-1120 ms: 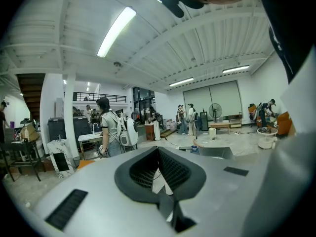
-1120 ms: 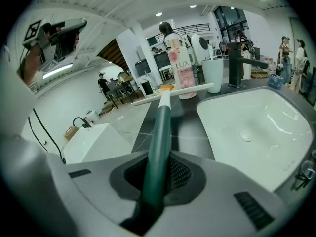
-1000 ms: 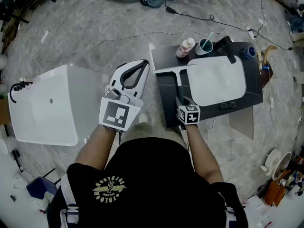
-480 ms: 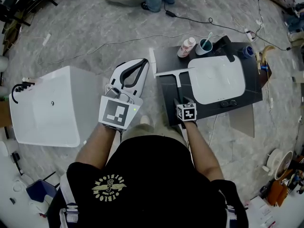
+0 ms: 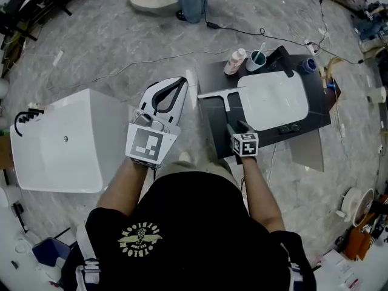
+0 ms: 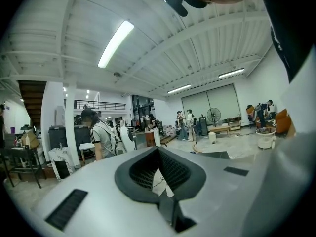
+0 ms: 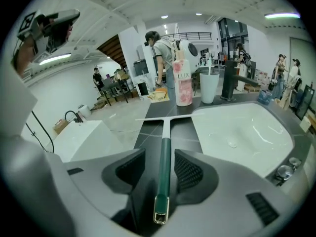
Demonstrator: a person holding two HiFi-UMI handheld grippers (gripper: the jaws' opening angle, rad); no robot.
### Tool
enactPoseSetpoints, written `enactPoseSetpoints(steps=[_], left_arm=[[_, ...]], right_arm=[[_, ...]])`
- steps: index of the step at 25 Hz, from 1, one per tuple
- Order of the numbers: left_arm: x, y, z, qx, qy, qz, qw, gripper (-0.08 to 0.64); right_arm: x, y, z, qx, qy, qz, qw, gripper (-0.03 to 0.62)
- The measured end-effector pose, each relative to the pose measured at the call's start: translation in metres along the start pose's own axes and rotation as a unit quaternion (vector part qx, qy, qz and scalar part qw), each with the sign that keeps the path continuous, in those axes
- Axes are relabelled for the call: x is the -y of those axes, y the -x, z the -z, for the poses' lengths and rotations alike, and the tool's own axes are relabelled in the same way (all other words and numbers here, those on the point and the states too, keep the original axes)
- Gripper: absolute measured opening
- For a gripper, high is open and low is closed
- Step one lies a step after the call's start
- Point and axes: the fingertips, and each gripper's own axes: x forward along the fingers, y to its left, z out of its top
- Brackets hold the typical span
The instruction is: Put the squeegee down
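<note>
Dark counter [image 5: 212,126] stood right of centre on grey floor [image 5: 109,41], white basin [image 5: 273,99] sunk in it, squeegee [image 5: 225,102] lay on its left part, pink bottle [image 5: 235,60] and cup [image 5: 257,59], perhaps holding a toothbrush, stood at its upper edge.

The right hand-held gripper [image 7: 159,166] has its ribbed jaws standing apart, and the squeegee [image 7: 165,143] runs straight out between them with a gap on either side of its dark green handle. The handle's metal loop end [image 7: 159,216] sits nearest the camera, and the white blade [image 7: 170,118] lies crosswise on the dark worktop [image 7: 185,128]. Just right of the squeegee is a white sink basin [image 7: 242,131] set into the worktop. Along the far edge stand a pink bottle [image 7: 183,85], a white cup [image 7: 209,88] and a black faucet [image 7: 229,80]. A white box [image 7: 84,138] sits lower at the left.
</note>
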Motion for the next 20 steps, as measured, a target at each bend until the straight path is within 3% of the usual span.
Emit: enactPoseSetpoints(steps=[5, 12, 20], left_arm=[[0.003, 0.015, -0.006, 0.008, 0.001, 0.005, 1.0, 0.023], [0.015, 0.032, -0.016, 0.018, -0.002, 0.017, 0.9997, 0.023], [0.024, 0.055, -0.024, 0.023, -0.007, 0.025, 0.9994, 0.023]], right_arm=[[-0.013, 0.044, -0.051, 0.079, 0.024, 0.009, 0.997, 0.176], [-0.036, 0.115, -0.109, 0.175, 0.055, 0.021, 0.983, 0.06], [-0.064, 0.189, -0.155, 0.227, 0.078, 0.039, 0.97, 0.029]])
